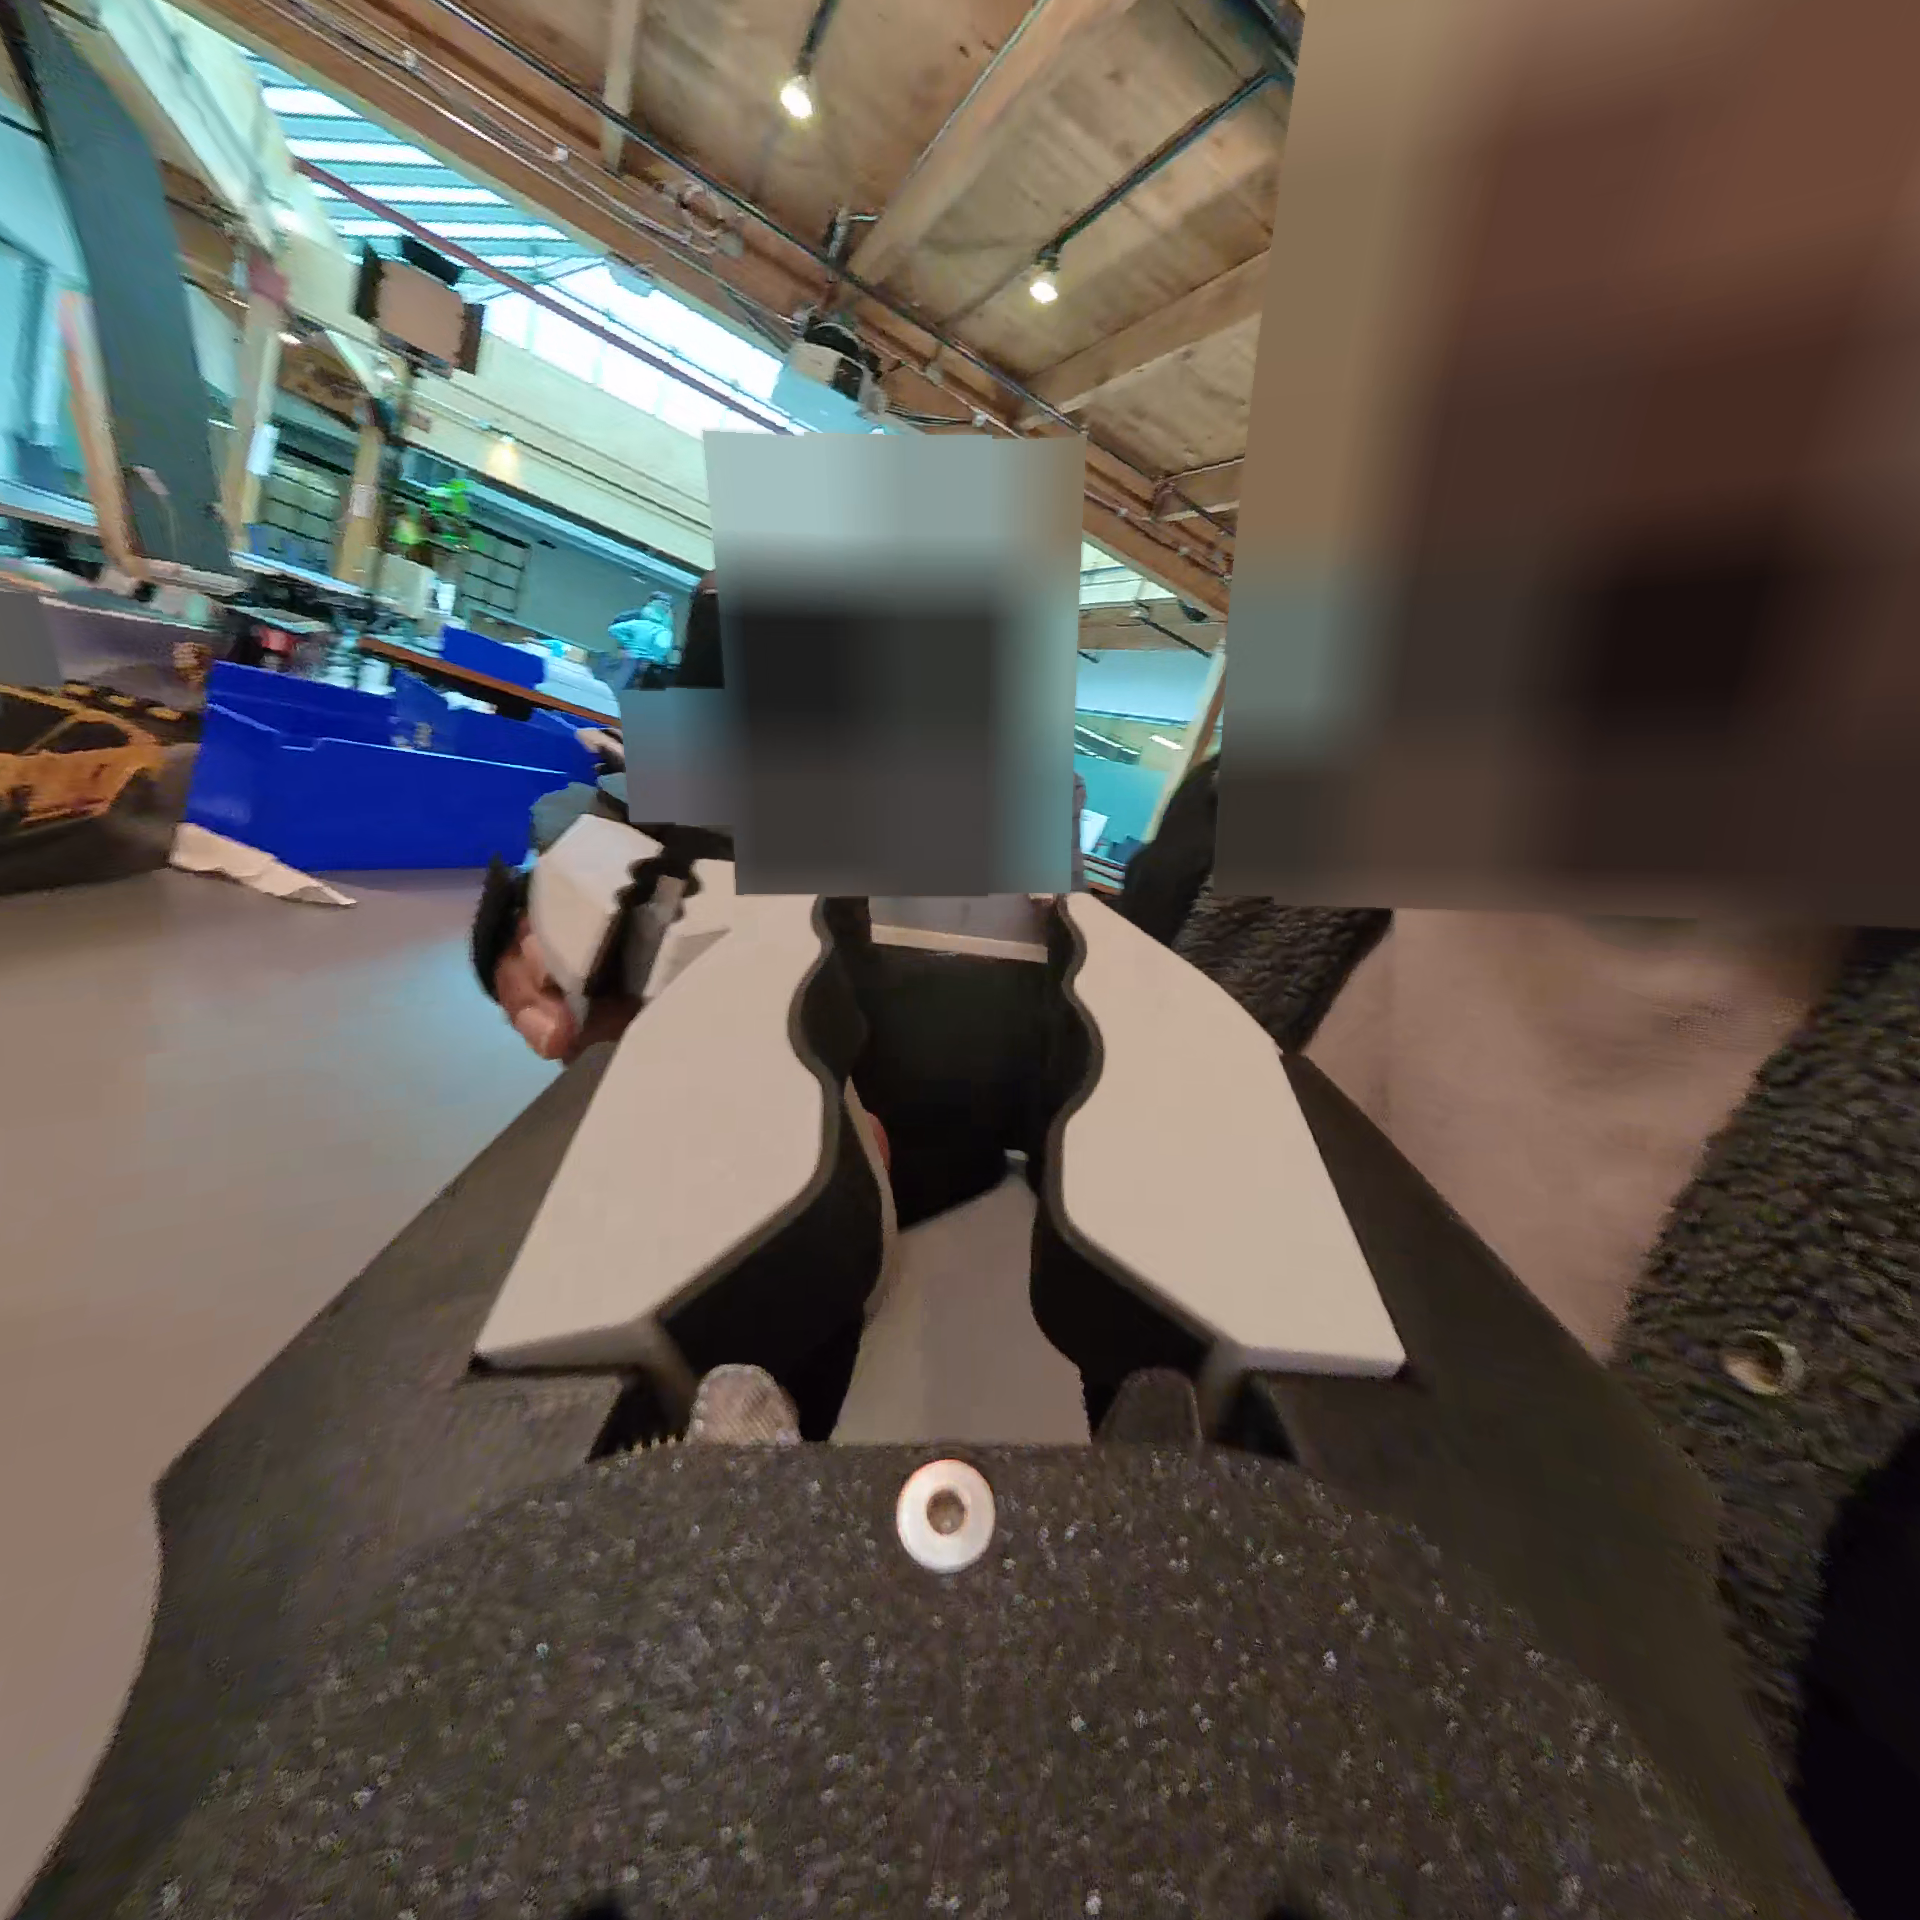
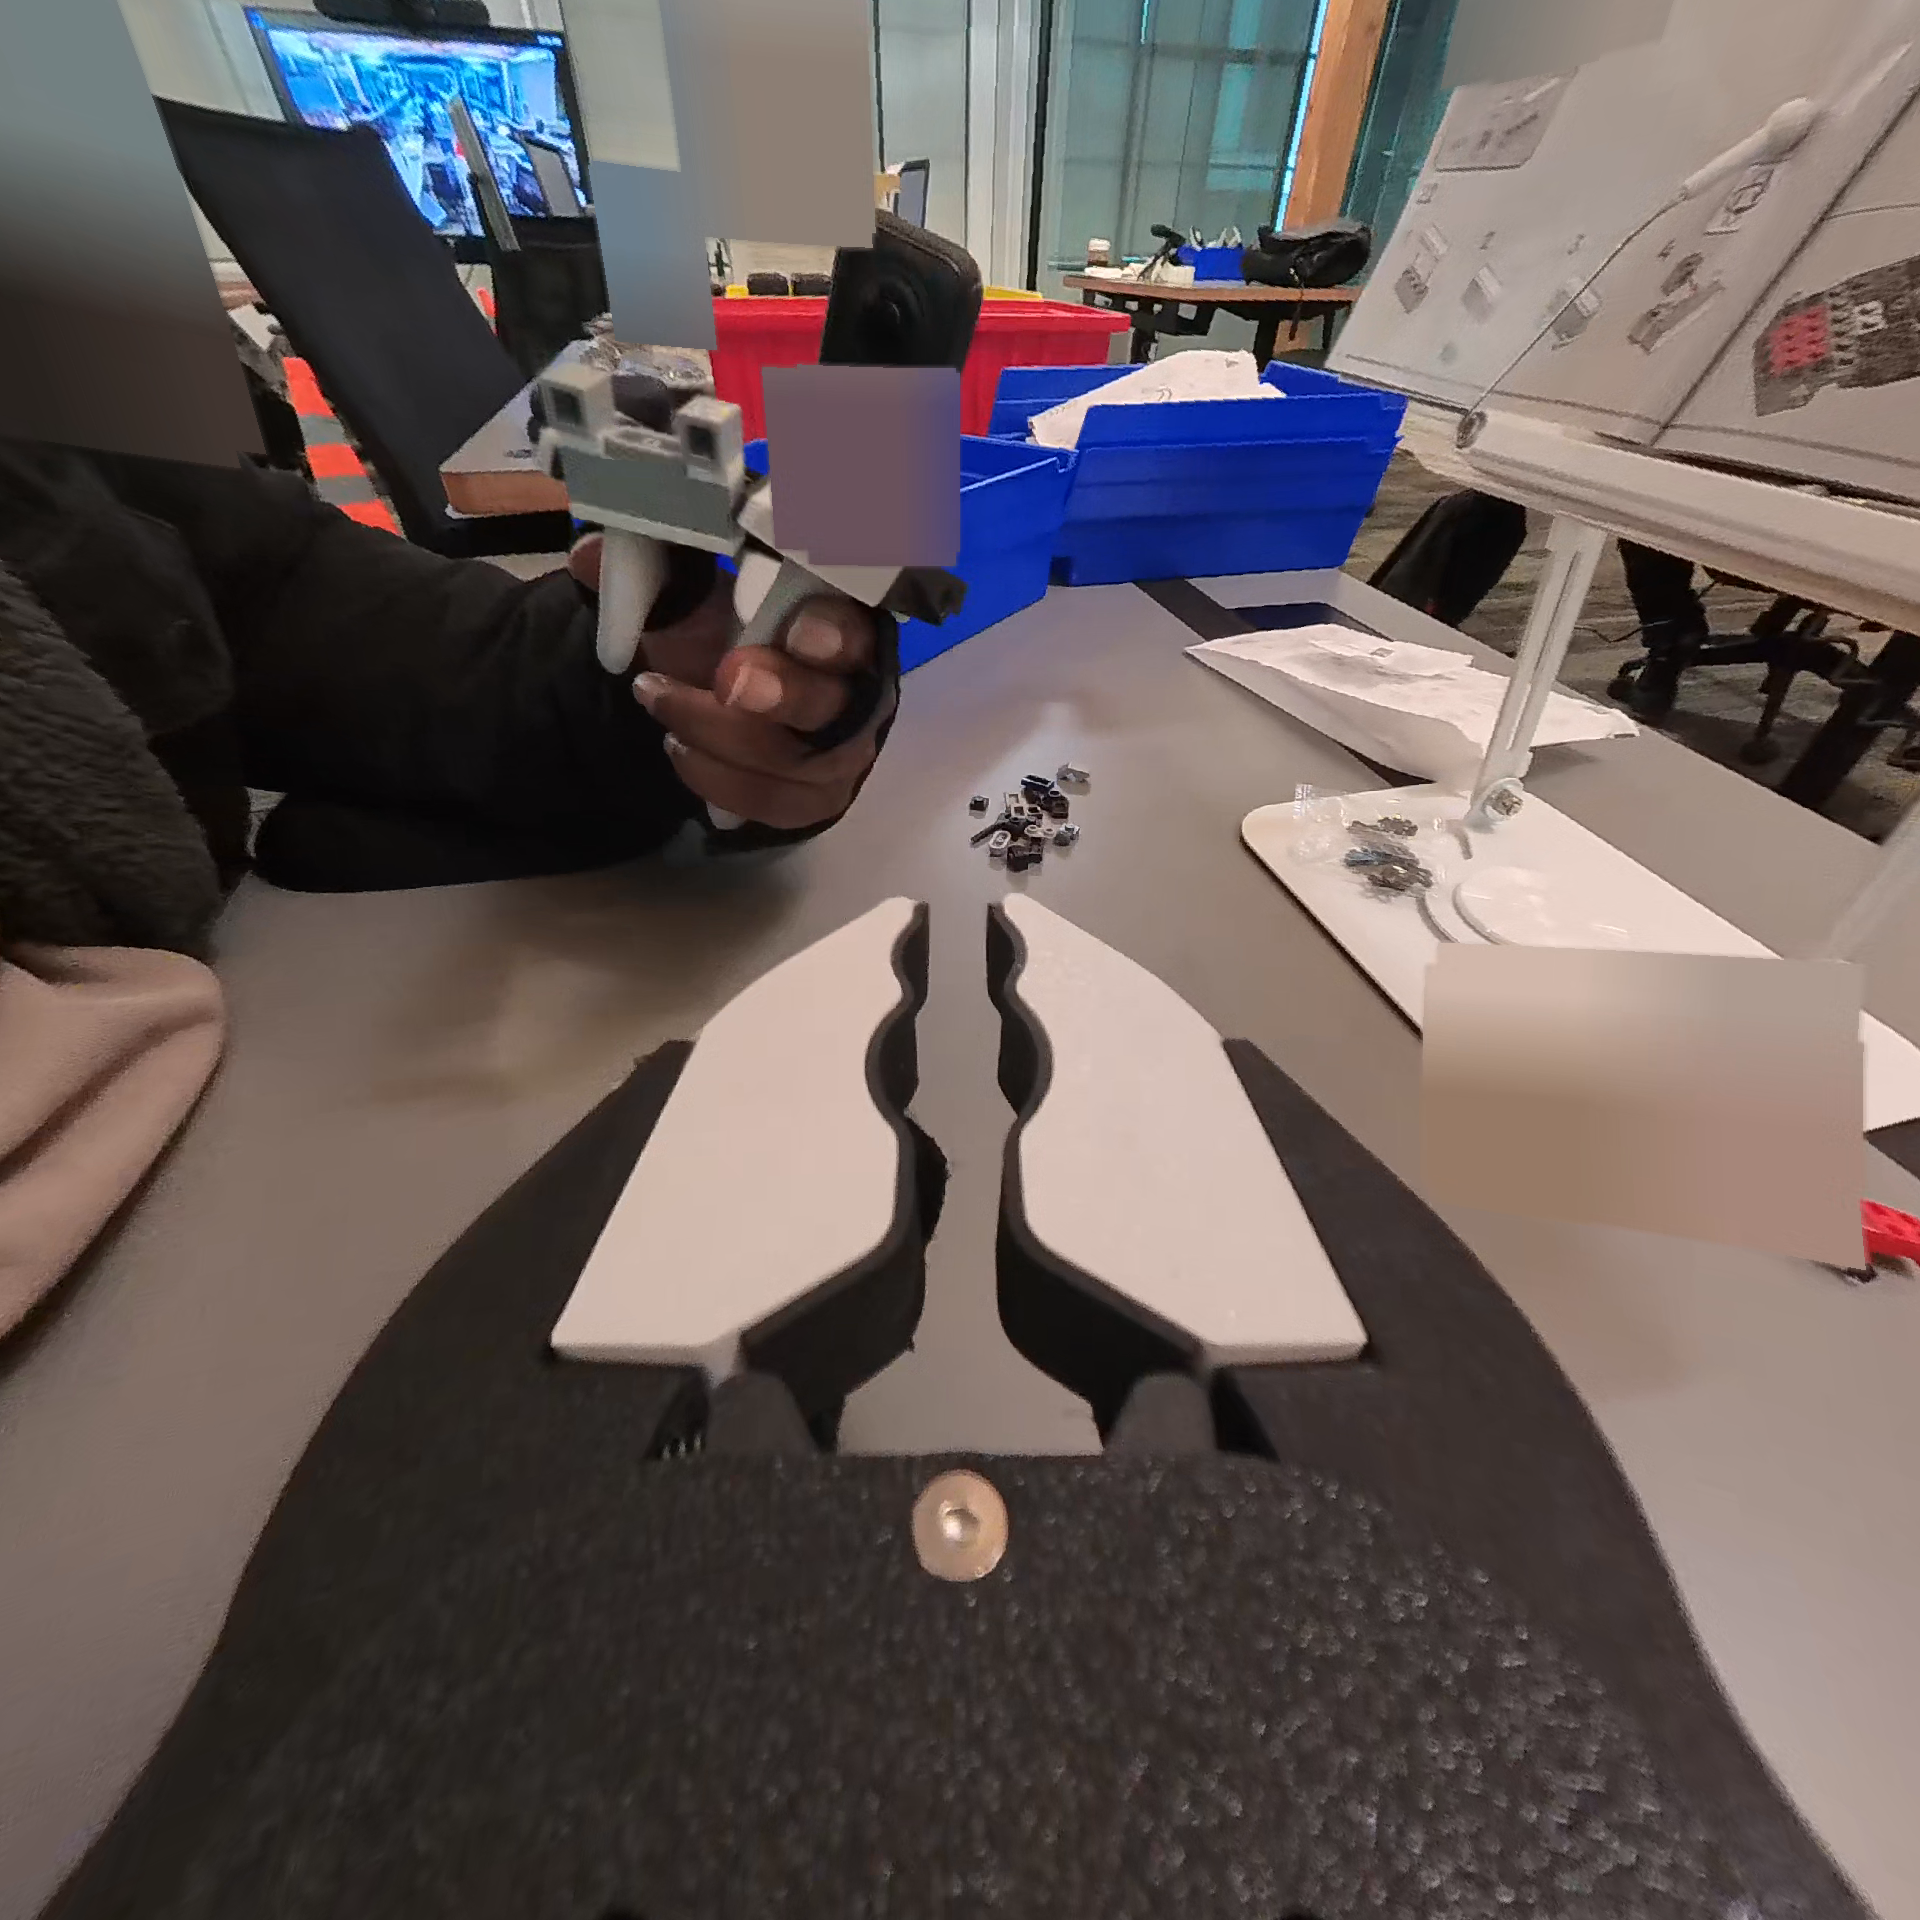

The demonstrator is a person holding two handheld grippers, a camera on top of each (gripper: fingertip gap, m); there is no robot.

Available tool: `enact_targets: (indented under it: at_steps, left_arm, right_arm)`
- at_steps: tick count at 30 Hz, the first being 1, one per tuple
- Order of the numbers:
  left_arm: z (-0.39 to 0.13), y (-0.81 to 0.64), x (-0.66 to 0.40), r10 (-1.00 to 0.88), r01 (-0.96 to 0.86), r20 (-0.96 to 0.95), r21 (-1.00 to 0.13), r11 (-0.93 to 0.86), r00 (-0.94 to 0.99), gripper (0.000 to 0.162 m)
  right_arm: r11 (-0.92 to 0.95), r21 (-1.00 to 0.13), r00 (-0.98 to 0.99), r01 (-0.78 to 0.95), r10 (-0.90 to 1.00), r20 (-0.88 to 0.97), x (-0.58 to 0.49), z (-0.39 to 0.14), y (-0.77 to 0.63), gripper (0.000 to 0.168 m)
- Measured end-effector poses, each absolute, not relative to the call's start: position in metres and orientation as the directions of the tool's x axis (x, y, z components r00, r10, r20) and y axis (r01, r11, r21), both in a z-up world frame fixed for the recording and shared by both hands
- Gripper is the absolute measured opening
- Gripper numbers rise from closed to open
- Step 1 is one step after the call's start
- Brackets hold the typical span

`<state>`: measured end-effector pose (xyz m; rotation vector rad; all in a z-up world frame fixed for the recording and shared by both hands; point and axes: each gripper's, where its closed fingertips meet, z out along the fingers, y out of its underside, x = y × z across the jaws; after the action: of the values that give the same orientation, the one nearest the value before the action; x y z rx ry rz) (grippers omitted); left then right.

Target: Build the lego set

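My left gripper (image 1: 951,925) is raised off the table and tilted up. It is shut on a grey and black lego assembly (image 1: 956,940) that fills the gap between its tips. The right wrist view shows that assembly (image 2: 644,457) held in the air at upper left, with a hand around the gripper's handle. My right gripper (image 2: 956,914) hovers low over the grey table (image 2: 520,1039). Its jaws stand a narrow gap apart with nothing between them. A small pile of dark loose lego pieces (image 2: 1023,821) lies just beyond its tips.
An instruction booklet (image 2: 1662,312) rests on a white stand, and a clear bag of pieces (image 2: 1371,852) lies on the stand's base. Blue bins (image 2: 1226,468) and a red bin (image 2: 1018,332) stand at the back. A paper bag (image 2: 1392,686) and a red brick (image 2: 1891,1242) lie to the right. My hands' fingertips stand some 10 cm from each other.
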<state>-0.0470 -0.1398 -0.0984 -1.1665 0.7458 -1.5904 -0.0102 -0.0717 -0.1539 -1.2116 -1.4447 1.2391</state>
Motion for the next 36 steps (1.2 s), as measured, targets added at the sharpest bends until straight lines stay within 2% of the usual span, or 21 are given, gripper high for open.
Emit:
enact_targets:
  at_steps: [3, 6, 9, 13, 19, 25, 29, 36]
  left_arm:
    - [-0.112, -0.124, -0.043, -0.934, 0.325, 0.352, -0.892, -0.314, 0.063, 0.033]
    - [-0.144, -0.105, -0.038, -0.908, 0.163, 0.327, -0.942, -0.293, 0.261, 0.033]
    - [-0.162, -0.095, -0.037, -0.882, 0.044, 0.289, -0.955, -0.294, 0.372, 0.034]
    - [-0.173, -0.087, -0.041, -0.853, -0.029, 0.253, -0.954, -0.299, 0.457, 0.034]
    - [-0.195, -0.067, -0.056, -0.776, -0.182, 0.090, -0.950, -0.256, 0.624, 0.033]
    - [-0.201, -0.061, -0.063, -0.733, -0.239, 0.042, -0.931, -0.275, 0.679, 0.034]
    - [-0.210, -0.051, -0.071, -0.682, -0.215, 0.048, -0.931, -0.296, 0.730, 0.033]
    - [-0.202, -0.053, -0.071, -0.688, -0.233, 0.018, -0.934, -0.270, 0.725, 0.034]
  right_arm:
    - [0.046, -0.989, -0.140, 0.143, 0.990, 0.026, -0.010, -0.155, -0.068, 0.009]
    - [0.037, -0.988, -0.104, 0.151, 0.994, 0.021, -0.010, -0.157, -0.061, 0.009]
    - [0.036, -0.983, -0.073, 0.178, 0.997, 0.023, -0.010, -0.162, -0.054, 0.008]
    - [0.043, -0.979, -0.054, 0.200, 0.998, 0.033, -0.011, -0.167, -0.051, 0.008]
    - [0.039, -0.973, -0.060, 0.226, 0.998, 0.026, -0.013, -0.175, -0.051, 0.008]
    - [0.047, -0.968, -0.068, 0.247, 0.997, 0.031, -0.015, -0.180, -0.054, 0.008]
    - [0.044, -0.965, -0.057, 0.260, 0.998, 0.030, -0.015, -0.182, -0.051, 0.008]
    - [0.058, -0.957, -0.059, 0.284, 0.997, 0.043, -0.016, -0.187, -0.052, 0.008]
